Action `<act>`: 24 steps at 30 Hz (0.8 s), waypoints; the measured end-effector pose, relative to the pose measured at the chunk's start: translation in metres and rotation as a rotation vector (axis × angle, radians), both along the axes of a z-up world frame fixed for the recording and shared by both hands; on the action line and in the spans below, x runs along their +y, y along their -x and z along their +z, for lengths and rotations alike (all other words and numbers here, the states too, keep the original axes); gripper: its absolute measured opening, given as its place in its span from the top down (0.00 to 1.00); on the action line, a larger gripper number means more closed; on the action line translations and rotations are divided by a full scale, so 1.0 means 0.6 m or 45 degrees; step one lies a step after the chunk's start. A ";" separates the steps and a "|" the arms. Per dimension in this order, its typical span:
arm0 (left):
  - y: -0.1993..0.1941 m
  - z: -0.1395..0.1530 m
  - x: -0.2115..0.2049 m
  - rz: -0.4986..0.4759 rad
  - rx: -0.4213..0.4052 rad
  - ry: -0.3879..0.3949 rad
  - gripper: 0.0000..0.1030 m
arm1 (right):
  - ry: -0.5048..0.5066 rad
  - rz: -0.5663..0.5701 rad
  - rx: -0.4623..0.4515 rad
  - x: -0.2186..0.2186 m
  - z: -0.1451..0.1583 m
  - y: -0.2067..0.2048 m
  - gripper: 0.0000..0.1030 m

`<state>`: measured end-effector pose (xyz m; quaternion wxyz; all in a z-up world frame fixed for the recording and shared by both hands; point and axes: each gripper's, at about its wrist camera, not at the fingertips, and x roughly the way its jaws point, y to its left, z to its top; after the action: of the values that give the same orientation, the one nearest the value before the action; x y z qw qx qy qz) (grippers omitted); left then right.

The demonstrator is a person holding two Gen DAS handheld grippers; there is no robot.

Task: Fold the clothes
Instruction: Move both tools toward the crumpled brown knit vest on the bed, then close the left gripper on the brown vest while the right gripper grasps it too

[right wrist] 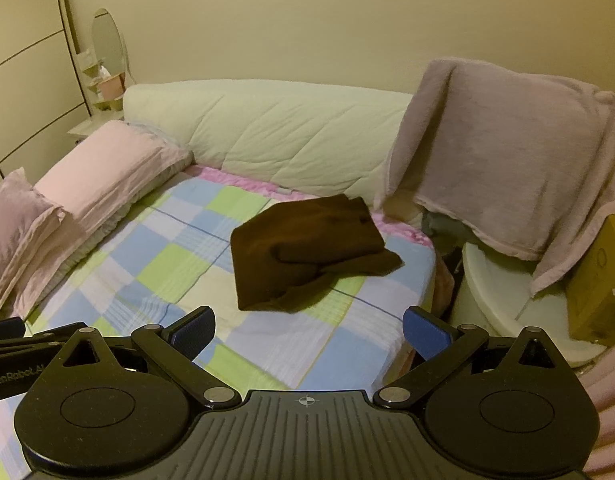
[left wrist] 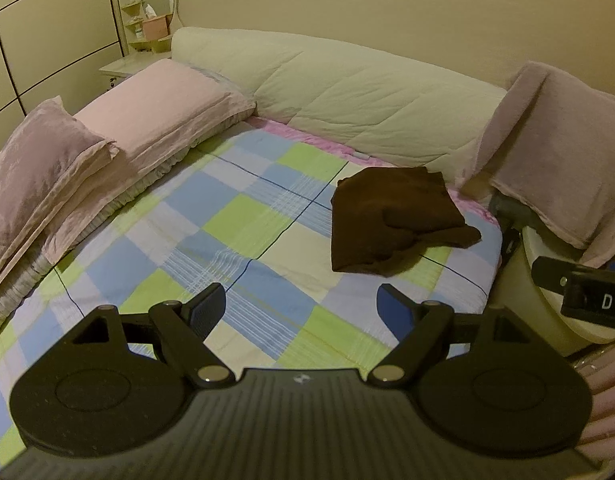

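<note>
Left wrist view: a dark brown garment (left wrist: 395, 220) lies folded into a rough, lumpy packet on the checked bedsheet (left wrist: 235, 224), toward the far right corner of the mattress, one flap trailing off to its right. The left gripper (left wrist: 301, 308) hangs above the near part of the bed, its blue-padded fingers spread wide and holding nothing, well short of the cloth. Seen from the right wrist, the right gripper (right wrist: 309, 334) is likewise spread apart and empty, the garment (right wrist: 307, 250) lying just beyond its fingertips without touching them. Two pink pillows (left wrist: 107, 140) are stacked along the left side of the bed, a pale quilted headboard (left wrist: 347, 96) runs behind, and a mauve blanket (right wrist: 507, 152) is draped over something at the right.
</note>
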<state>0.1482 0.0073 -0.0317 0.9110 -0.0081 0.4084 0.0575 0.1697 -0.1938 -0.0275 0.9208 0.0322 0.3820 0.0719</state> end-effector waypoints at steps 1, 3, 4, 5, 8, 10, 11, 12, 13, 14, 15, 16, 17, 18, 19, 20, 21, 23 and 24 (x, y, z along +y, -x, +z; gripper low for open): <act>-0.005 -0.002 -0.003 0.004 0.006 -0.001 0.22 | -0.002 0.006 0.004 -0.002 -0.003 -0.007 0.00; -0.019 -0.007 -0.008 0.015 0.021 -0.005 0.22 | -0.003 0.016 0.017 -0.007 -0.009 -0.023 0.00; -0.026 -0.009 -0.011 0.021 0.030 -0.007 0.22 | -0.003 0.019 0.028 -0.009 -0.013 -0.031 0.00; -0.033 -0.010 -0.013 0.028 0.036 -0.008 0.22 | -0.002 0.024 0.036 -0.012 -0.015 -0.041 0.00; -0.057 -0.016 -0.021 0.049 0.054 -0.008 0.22 | 0.008 0.042 0.052 -0.018 -0.022 -0.069 0.00; -0.073 -0.020 -0.028 0.060 0.068 -0.004 0.22 | 0.017 0.055 0.060 -0.021 -0.026 -0.087 0.00; -0.079 -0.023 -0.031 0.063 0.073 -0.004 0.22 | 0.022 0.062 0.064 -0.023 -0.028 -0.096 0.00; -0.088 -0.027 -0.035 0.069 0.078 -0.004 0.22 | 0.024 0.065 0.068 -0.026 -0.030 -0.105 0.00; -0.096 -0.029 -0.037 0.073 0.083 -0.001 0.22 | 0.025 0.067 0.074 -0.030 -0.033 -0.114 0.00; -0.104 -0.032 -0.039 0.077 0.089 0.001 0.22 | 0.024 0.069 0.082 -0.033 -0.035 -0.124 0.00; -0.113 -0.035 -0.042 0.080 0.095 0.004 0.22 | 0.023 0.071 0.088 -0.038 -0.037 -0.132 0.00; -0.121 -0.038 -0.044 0.083 0.100 0.006 0.22 | 0.023 0.071 0.095 -0.042 -0.040 -0.142 0.00; -0.128 -0.041 -0.046 0.084 0.105 0.007 0.22 | 0.024 0.070 0.101 -0.046 -0.043 -0.151 0.00; -0.136 -0.045 -0.049 0.087 0.112 0.010 0.22 | 0.025 0.071 0.107 -0.049 -0.046 -0.159 0.00; -0.145 -0.049 -0.052 0.090 0.119 0.012 0.22 | 0.025 0.073 0.113 -0.053 -0.049 -0.168 0.00; -0.152 -0.053 -0.054 0.093 0.126 0.012 0.22 | 0.028 0.075 0.119 -0.056 -0.053 -0.177 0.00; -0.160 -0.057 -0.057 0.095 0.135 0.015 0.22 | 0.031 0.076 0.126 -0.059 -0.056 -0.185 0.00; -0.176 -0.065 -0.063 0.100 0.154 0.021 0.22 | 0.035 0.078 0.141 -0.065 -0.063 -0.203 0.00; -0.184 -0.069 -0.066 0.102 0.162 0.020 0.22 | 0.034 0.078 0.149 -0.068 -0.066 -0.211 0.00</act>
<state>0.2584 -0.0325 -0.0732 0.8800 -0.0278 0.4653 0.0910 0.2965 -0.2348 -0.0670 0.8946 0.0122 0.4368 0.0931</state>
